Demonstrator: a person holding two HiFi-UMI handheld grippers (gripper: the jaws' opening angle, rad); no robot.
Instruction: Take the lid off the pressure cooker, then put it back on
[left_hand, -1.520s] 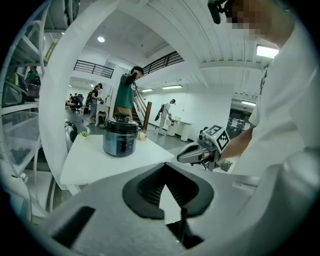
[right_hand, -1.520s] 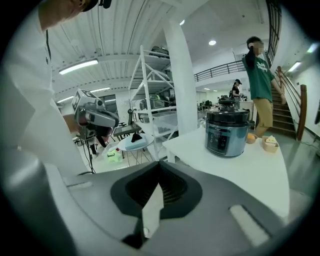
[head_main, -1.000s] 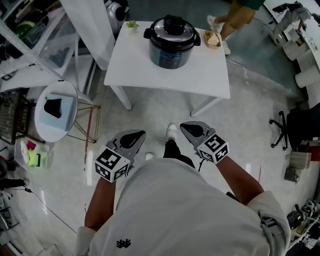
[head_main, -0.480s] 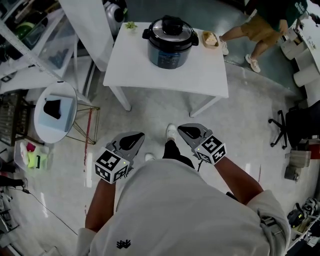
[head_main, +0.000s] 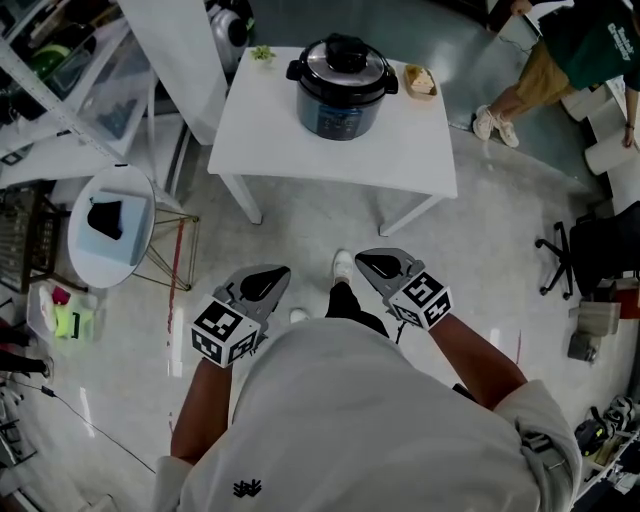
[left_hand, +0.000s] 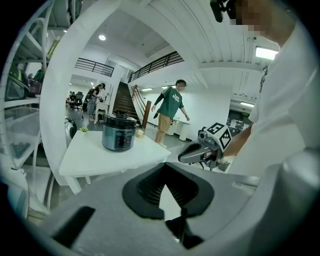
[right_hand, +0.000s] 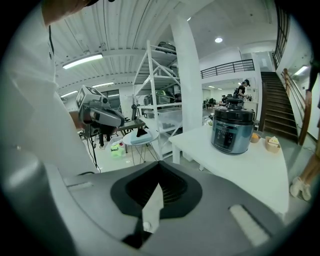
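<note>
The pressure cooker (head_main: 341, 88) stands on the far side of the white table (head_main: 400, 150), its black-knobbed lid (head_main: 343, 56) seated on the pot. It also shows in the left gripper view, cooker (left_hand: 119, 132), and in the right gripper view, cooker (right_hand: 231, 130). Both grippers hang close to my body, well short of the table. My left gripper (head_main: 272, 271) is shut with nothing in it. My right gripper (head_main: 366, 259) is shut and empty too. Each one points towards the table over bare floor.
A small bowl of food (head_main: 421, 80) and a little plant (head_main: 263, 51) sit beside the cooker. A round side table (head_main: 110, 225) and white shelving (head_main: 180, 60) stand at the left. A person in green (head_main: 570, 55) is at the far right, near an office chair (head_main: 575, 255).
The person behind the table has walked off to the right. Both grippers have stayed where they were, still shut.
</note>
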